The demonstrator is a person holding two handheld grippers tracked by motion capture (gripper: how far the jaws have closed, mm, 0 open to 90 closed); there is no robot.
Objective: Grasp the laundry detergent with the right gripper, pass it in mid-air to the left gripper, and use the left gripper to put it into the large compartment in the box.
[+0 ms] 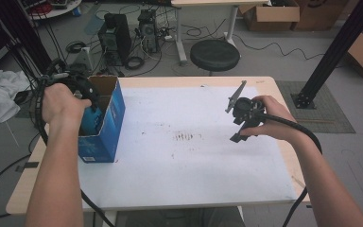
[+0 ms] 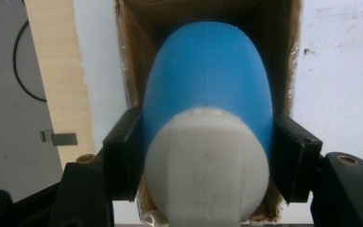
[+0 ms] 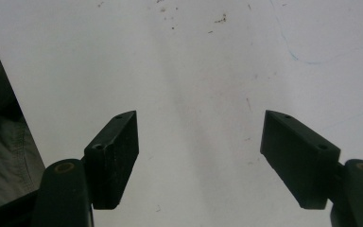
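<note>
Item 1, left claw [image 2: 207, 156]: I have it clenched on a blue bottle [image 2: 208, 80], one black pad against each flank just above the cap. Lower centre of the left gripper view. In the high view the same claw [image 1: 90, 105] sits at centre left, my hand [image 1: 59, 101] over it, at the mouth of the box.

Item 2, blue bottle: smooth, rounded plastic body, matte blue, tapering away from the camera; white cap [image 2: 208, 165] with flat facets and a faint embossed mark, nearest the lens. The far end of the body lies inside the box opening.

Item 3, cardboard box [image 1: 108, 124]: tall, open-topped, glossy blue print outside, raw brown board inside [image 2: 137, 56]. It stands at the left edge of the counter. The bottle is the one thing I can see in it; the bottom is hidden.

Item 4, right claw [image 3: 199, 156]: released, jaws standing well apart with nothing between them, pointing down at bare counter. Pads are black, blocky, with screw holes. In the high view it [image 1: 238, 138] is at centre right, held in my right hand [image 1: 272, 118], a grey plate [image 1: 235, 97] rising from its top, a thick black cable [image 1: 307, 137] trailing off.

Item 5, counter [image 1: 194, 165]: white sheet surface, lightly scuffed and speckled at centre, pale wood edging [image 2: 59, 71].
</note>
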